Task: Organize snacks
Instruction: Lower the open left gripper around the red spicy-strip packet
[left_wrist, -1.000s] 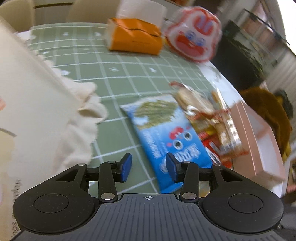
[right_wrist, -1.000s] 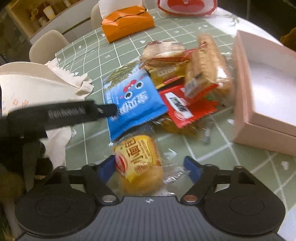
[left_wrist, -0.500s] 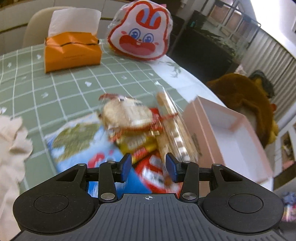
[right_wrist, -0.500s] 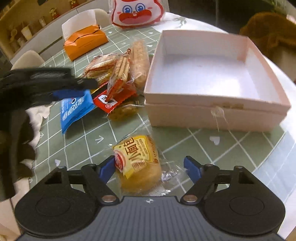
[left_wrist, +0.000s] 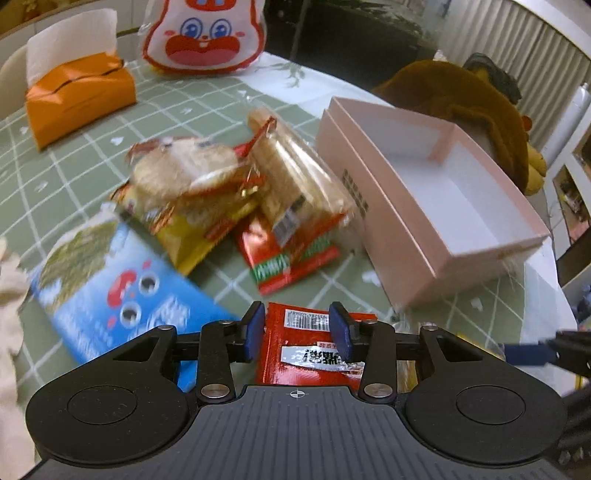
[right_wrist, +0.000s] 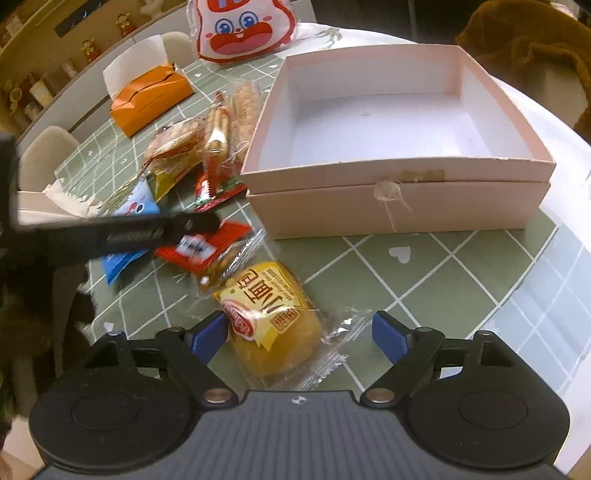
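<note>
My left gripper (left_wrist: 297, 330) hovers low over a red snack packet (left_wrist: 314, 354) with a barcode. Its jaws are closing, and the packet lies flat under and between the pads, not pinched. My right gripper (right_wrist: 299, 336) straddles a yellow bread packet (right_wrist: 269, 314) lying on the green checked table (right_wrist: 424, 280). Its jaws are opening: the left pad is at the wrapper and the right pad stands apart. The empty pink box (right_wrist: 399, 206) sits just beyond, also at right in the left wrist view (left_wrist: 369, 173). The left gripper's black arm (right_wrist: 147, 232) crosses the right wrist view.
A snack pile lies left of the box: blue packet (left_wrist: 122, 291), round crackers (left_wrist: 184, 173), long biscuit pack (left_wrist: 291, 177), red-green packet (left_wrist: 291, 262). Behind stand an orange tissue box (left_wrist: 77, 96) and a rabbit bag (left_wrist: 203, 37). A cream cloth bag (left_wrist: 11, 295) is far left. The table edge curves at right.
The left gripper swung right from the cloth bag and blue packet to the red packet. The right gripper moved with the yellow bread to the box's front, and its jaws widened.
</note>
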